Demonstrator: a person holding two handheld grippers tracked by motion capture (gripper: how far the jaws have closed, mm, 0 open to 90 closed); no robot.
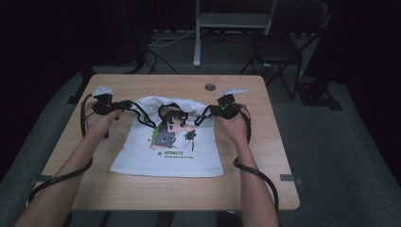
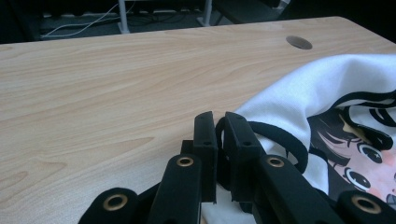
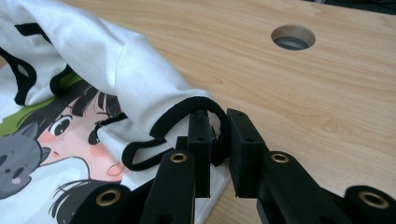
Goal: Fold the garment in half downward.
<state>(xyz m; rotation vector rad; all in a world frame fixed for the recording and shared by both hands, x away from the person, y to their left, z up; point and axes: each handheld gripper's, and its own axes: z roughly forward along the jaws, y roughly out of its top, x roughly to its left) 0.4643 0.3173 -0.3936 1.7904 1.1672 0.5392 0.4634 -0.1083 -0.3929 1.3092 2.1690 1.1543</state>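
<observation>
1. White T-shirt (image 1: 184, 156) with black trim and a cartoon girl-and-cat print lies on the middle of the wooden table (image 1: 142, 189), its hem toward the person and flat on the wood
2. Top part of the shirt is folded down over the print, so the black-edged sleeve openings sit near the upper corners of the bundle
3. Left gripper (image 1: 126, 105) sits at the shirt's upper left corner; in the left gripper view (image 2: 219, 122) its jaws are nearly closed, pinching the black-trimmed edge of the fabric between them
4. Right gripper (image 1: 206, 113) sits at the upper right corner; in the right gripper view (image 3: 219, 122) its jaws stand a narrow gap apart, clamped on the black sleeve hem, which loops over the jaw tips
5. Both hands rest low over the table on either side of the shirt, forearms coming in from the near edge, cables trailing back along them
6. Round cable hole (image 1: 210, 87) in the tabletop lies just beyond the shirt, near the far edge, apart from the fabric
7. Folding chair (image 1: 279, 49) stands on the floor beyond the table
</observation>
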